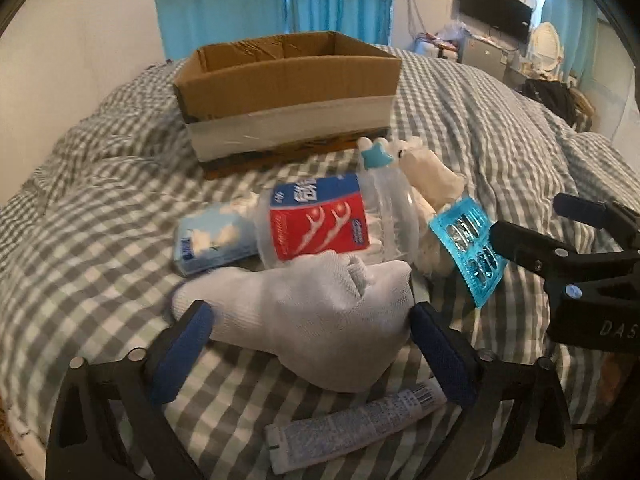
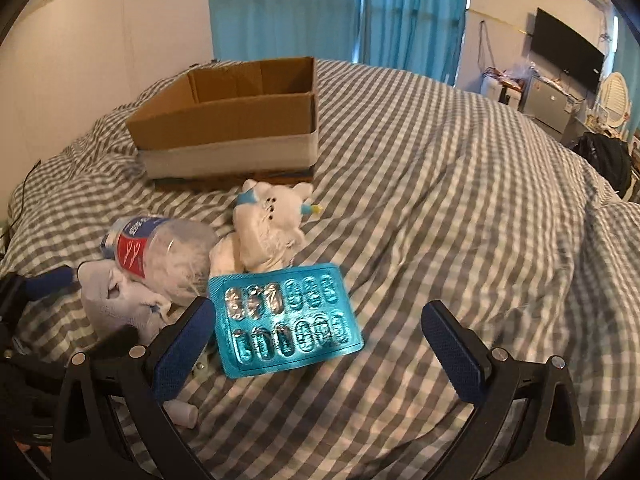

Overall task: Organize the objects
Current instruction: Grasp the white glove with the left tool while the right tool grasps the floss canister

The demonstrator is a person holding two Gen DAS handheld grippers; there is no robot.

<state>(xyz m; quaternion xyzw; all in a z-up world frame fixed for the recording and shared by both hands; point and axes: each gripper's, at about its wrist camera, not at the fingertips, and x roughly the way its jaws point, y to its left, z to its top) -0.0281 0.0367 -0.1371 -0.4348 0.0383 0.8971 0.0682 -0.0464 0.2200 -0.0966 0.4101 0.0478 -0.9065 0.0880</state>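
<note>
Both jaws wide open, holding nothing. Left gripper (image 1: 308, 340) straddles the white sock (image 1: 312, 320): soft, light, so pinch its bunched middle.

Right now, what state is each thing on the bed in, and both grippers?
Cardboard box: open, upright.
Floss pick jar: on its side.
White sock: crumpled, between the open left gripper fingers.
Blister pack: flat, some pockets emptied.
Plush toy: lying down.
Tube: lying flat.
Right gripper: open.
</note>
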